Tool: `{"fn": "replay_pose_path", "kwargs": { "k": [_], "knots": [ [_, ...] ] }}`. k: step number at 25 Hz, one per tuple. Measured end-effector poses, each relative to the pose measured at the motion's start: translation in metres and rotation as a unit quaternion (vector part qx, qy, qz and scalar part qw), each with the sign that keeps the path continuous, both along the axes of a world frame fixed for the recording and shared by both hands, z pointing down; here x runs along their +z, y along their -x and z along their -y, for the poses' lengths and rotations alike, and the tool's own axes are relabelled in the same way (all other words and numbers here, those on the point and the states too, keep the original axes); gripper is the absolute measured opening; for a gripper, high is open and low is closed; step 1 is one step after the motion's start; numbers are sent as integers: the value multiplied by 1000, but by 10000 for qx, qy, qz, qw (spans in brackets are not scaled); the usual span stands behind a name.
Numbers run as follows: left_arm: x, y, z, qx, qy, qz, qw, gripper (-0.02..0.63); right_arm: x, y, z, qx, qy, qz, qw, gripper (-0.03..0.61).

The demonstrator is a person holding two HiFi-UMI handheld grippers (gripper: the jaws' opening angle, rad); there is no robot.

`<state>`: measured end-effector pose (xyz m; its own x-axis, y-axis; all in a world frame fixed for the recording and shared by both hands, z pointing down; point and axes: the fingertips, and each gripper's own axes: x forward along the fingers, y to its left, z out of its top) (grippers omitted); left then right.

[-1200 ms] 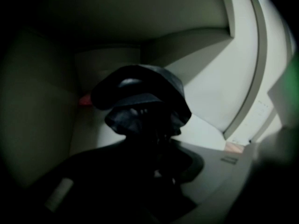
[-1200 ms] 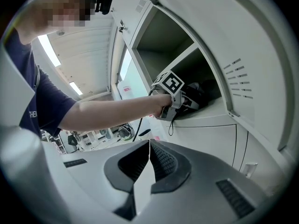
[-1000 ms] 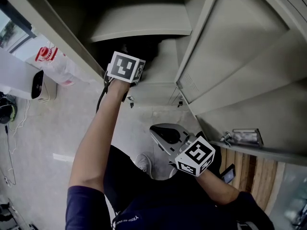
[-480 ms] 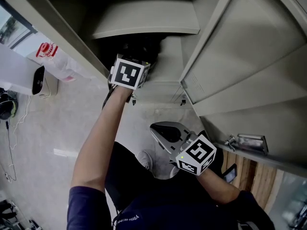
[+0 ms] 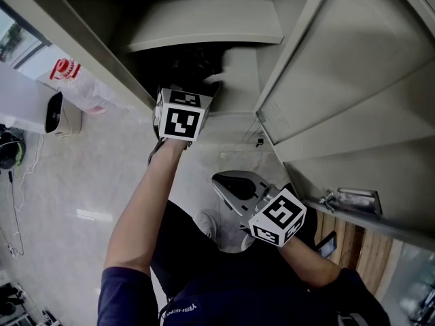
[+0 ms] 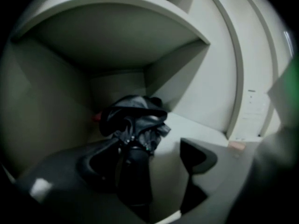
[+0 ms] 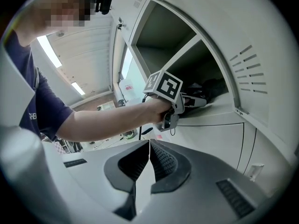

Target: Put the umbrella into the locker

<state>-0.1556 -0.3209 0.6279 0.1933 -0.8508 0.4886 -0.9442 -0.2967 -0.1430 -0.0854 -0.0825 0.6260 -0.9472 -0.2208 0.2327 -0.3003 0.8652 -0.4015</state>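
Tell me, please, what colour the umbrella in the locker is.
The umbrella is black, clearest in the left gripper view.

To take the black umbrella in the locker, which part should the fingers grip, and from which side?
Probably its slim dark near end, coming from the open front of the locker. The umbrella lies pointing outward; that end is narrow and firm, while the far canopy is loose, bunched fabric.

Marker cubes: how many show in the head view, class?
2. One cube tops the left gripper, jaws opening with the umbrella between them in the locker; the other cube tops the shut right gripper, lower down.
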Motion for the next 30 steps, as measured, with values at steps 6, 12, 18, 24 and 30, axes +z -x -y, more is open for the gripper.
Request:
{"fn": "replay_pose_path", "kwargs": {
  "k": [6,12,18,24,30],
  "knots": [
    [-22,6,-17,-138,-358,13,9993,400,-3,5,-4,-60,-32,-6,10000,9],
    [-49,-5,-48,39,-662,-78,9978,399,-10,12,-6,-125,-81,14,9999,9],
    [-59,-12,-97,216,-750,-300,9965,394,-14,15,-6,-145,-170,-9,9997,9],
    [-58,-5,-146,252,-884,-440,9948,248,-13,12,-7,-114,-155,-34,9998,8],
    [-33,-8,-182,321,-757,-789,9935,62,-16,10,3,4,-201,-24,9998,8]
  ]
}}
